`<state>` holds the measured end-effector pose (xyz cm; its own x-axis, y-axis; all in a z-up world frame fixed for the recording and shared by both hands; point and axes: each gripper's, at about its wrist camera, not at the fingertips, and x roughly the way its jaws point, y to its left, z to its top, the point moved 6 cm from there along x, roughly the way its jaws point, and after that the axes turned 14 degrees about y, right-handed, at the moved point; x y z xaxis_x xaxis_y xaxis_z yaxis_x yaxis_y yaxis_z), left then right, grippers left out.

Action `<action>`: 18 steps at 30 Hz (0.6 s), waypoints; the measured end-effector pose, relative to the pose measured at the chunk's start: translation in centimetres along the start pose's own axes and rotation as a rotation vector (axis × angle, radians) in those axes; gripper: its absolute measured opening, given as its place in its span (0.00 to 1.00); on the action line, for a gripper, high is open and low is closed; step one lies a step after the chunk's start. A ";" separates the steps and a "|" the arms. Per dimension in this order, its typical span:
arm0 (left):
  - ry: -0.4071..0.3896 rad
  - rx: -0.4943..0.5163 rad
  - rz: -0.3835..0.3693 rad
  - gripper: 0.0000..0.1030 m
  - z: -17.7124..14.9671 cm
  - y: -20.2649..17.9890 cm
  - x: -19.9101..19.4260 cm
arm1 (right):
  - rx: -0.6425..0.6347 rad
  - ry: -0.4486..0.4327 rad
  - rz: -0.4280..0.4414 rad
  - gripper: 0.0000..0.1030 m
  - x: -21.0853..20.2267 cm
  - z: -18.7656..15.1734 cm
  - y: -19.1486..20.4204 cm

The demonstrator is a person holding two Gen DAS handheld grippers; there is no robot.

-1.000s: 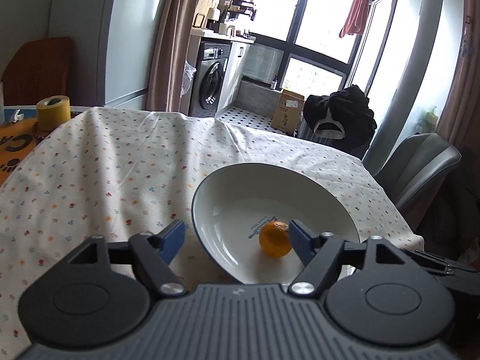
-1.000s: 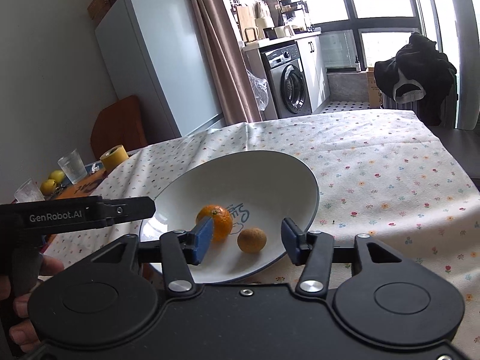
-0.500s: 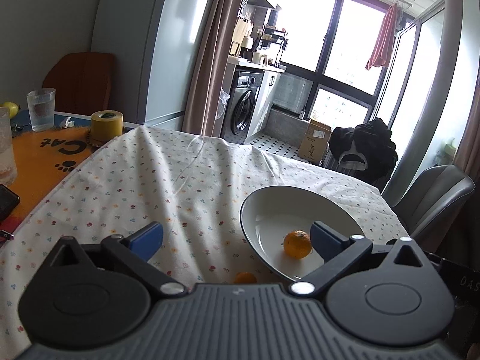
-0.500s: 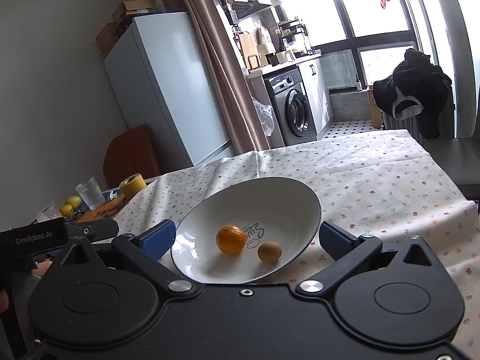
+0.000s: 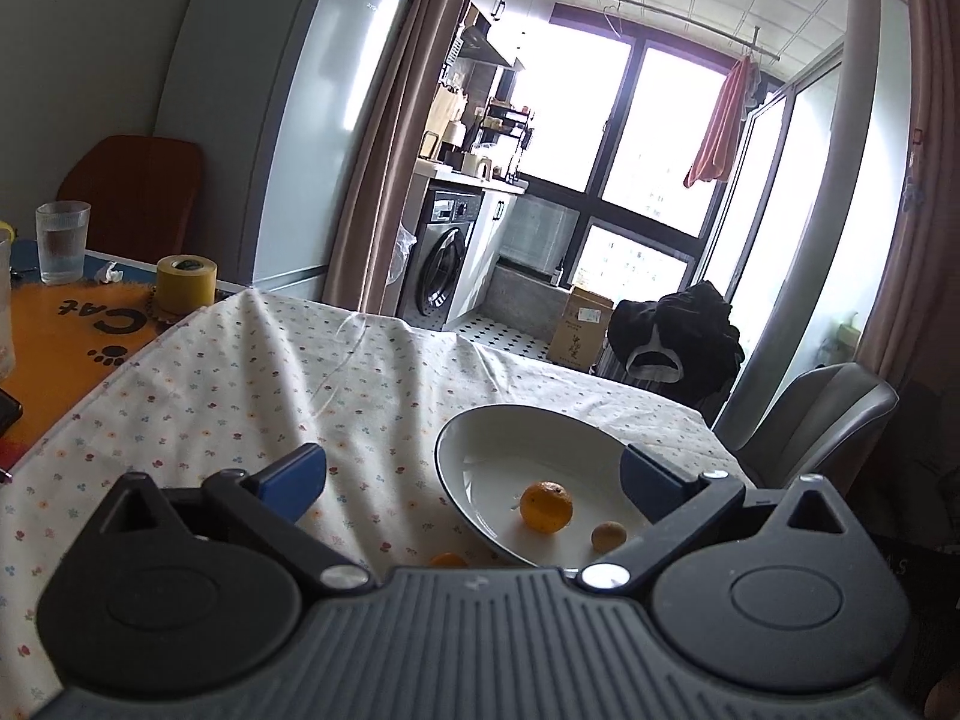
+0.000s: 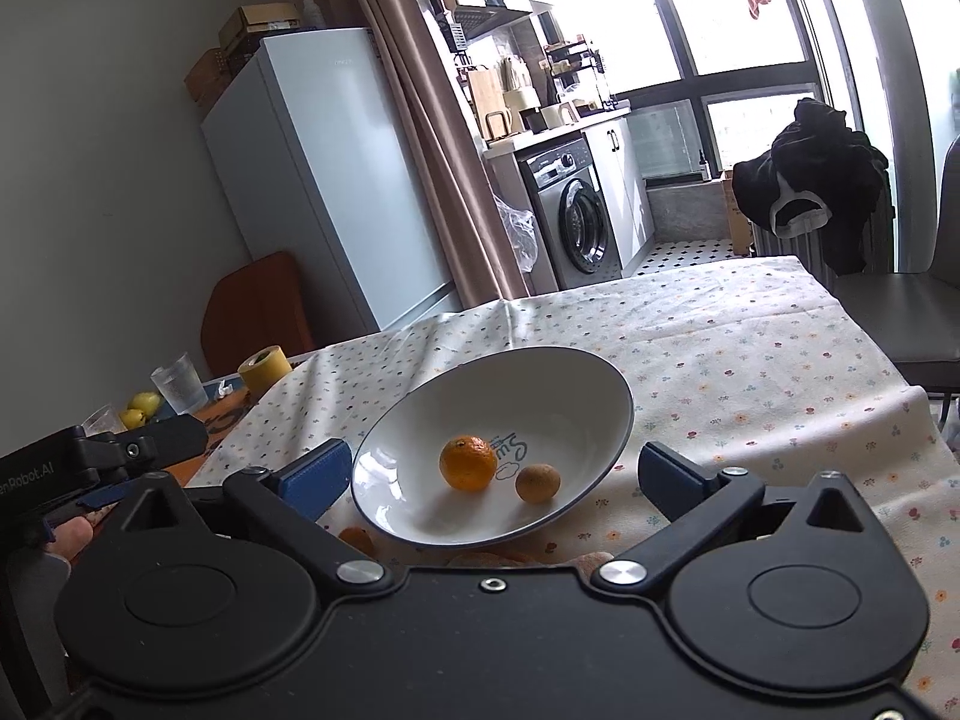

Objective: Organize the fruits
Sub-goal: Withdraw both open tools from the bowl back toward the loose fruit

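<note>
Beside the bowl (image 6: pixel 600 372), a loose orange (image 6: pixel 355 538) waits; both tongs spread, empty. Approach low with the left gripper (image 5: pixel 471 474), straddle squarely.

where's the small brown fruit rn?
In the white bowl, right of the orange: the small brown fruit lies near the bowl's front rim in both views.

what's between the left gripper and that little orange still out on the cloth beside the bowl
Nothing visible. The small orange lies on the tablecloth just left of the bowl, below the open left gripper; its lower part is hidden behind the gripper body.
</note>
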<state>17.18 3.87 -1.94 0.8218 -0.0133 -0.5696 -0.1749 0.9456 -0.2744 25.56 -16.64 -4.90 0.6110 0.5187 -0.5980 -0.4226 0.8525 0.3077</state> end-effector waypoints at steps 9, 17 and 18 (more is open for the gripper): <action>0.003 -0.015 0.021 1.00 -1.5 0.9 -1.3 | -0.001 -0.006 -0.034 1.00 -0.8 -1.1 0.1; 0.082 0.021 0.040 1.00 -2.8 1.0 -2.1 | -0.003 0.035 -0.075 1.00 -1.9 -1.9 -0.1; 0.096 0.025 0.048 1.00 -3.0 1.0 -2.2 | -0.001 0.041 -0.076 1.00 -2.1 -2.0 -0.2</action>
<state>13.65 3.85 -3.26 0.7566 0.0022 -0.6538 -0.1983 0.9537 -0.2263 23.04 -18.05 -5.18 0.6135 0.4493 -0.6495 -0.3768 0.8893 0.2592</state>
